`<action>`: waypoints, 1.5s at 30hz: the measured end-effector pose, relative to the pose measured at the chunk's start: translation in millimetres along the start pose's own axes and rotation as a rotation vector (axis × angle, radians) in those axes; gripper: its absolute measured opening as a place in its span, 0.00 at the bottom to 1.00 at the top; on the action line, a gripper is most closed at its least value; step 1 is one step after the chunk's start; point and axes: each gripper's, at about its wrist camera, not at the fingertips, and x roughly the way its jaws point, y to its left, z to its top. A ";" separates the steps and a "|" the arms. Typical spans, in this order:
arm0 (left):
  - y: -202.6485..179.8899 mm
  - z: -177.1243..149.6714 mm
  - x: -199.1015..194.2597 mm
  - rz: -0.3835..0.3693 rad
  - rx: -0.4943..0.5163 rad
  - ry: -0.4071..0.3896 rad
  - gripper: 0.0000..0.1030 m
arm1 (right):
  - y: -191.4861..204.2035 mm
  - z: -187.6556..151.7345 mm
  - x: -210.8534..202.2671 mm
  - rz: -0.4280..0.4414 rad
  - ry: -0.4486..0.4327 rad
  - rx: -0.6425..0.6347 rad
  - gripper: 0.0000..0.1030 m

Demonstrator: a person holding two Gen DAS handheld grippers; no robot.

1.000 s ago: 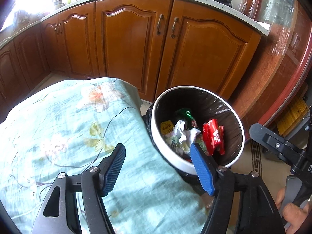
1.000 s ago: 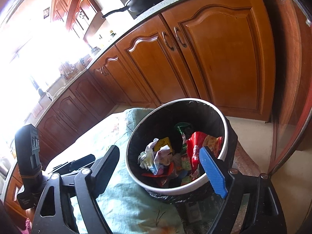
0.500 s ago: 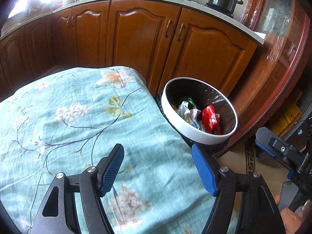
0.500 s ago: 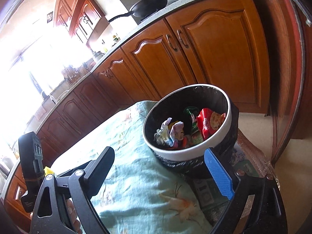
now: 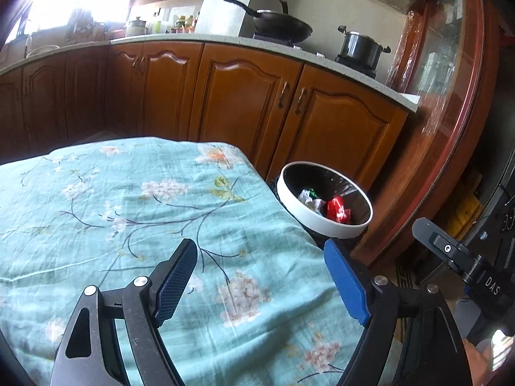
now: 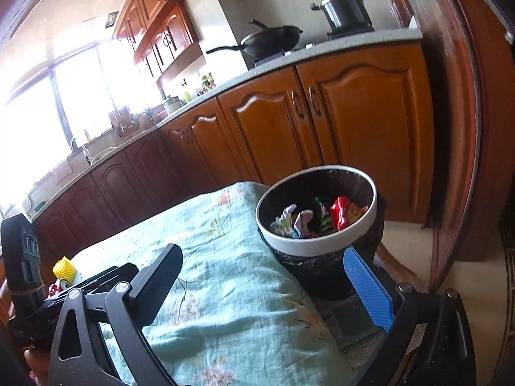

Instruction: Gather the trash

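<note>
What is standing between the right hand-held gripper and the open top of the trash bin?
Nothing visible does. The right hand-held gripper is open and empty above the floral tablecloth, and the trash bin stands just ahead at the table's edge. Its mouth is uncovered, with wrappers inside.

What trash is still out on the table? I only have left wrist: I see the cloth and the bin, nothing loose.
Observer: Right wrist shows a yellow ribbed item at the left edge of the tablecloth, outside your frame.
Operator: Anything with it?
Observer: A small red piece lies just below it in the image. It is too small to identify.
Operator: Right gripper carrying anything?
Observer: No. The right gripper is open and empty, and it points at the bin.
</note>
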 end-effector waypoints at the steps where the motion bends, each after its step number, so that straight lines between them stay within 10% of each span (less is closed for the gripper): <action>1: -0.2 -2.2 -10.3 0.005 0.008 -0.031 0.84 | 4.7 1.4 -7.6 -0.014 -0.037 -0.023 1.00; 9: -15.0 -36.0 -71.8 0.190 0.147 -0.294 0.99 | 29.6 -8.5 -37.2 -0.052 -0.209 -0.141 1.00; 45: -5.8 -61.1 -71.6 0.241 0.166 -0.261 0.99 | 33.8 -51.1 -26.6 -0.113 -0.178 -0.194 1.00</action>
